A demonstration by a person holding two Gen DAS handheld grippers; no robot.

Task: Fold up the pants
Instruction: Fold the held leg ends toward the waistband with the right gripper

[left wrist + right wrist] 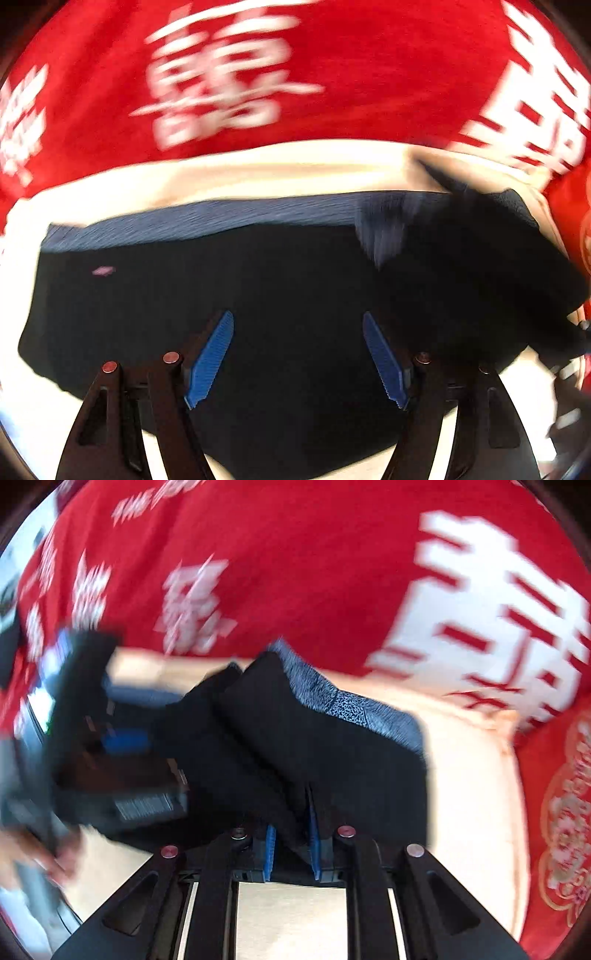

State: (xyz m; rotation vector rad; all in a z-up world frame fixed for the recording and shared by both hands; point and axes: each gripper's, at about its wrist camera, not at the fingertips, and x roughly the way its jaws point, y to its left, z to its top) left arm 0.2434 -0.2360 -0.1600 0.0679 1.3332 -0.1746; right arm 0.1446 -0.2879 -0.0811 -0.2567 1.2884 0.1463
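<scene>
Black pants (pixel 280 295) are lying bunched on a pale table (pixel 258 173), grey-speckled waistband (pixel 354 705) facing the red banner (pixel 332 55). Right gripper (pixel 291 834) is pinching a raised ridge of the cloth, mid-fold by my guess. Left gripper (pixel 297 350) is hovering over the fabric, jaws wide apart, holding nothing. Next move probably needs the flap laid flat. Soft, matte knit; frames are blurry.

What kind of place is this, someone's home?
Probably a home, perhaps a bed or sofa: dark pants lie on a cream sheet beside red fabric with white characters and a red embroidered cushion.
</scene>
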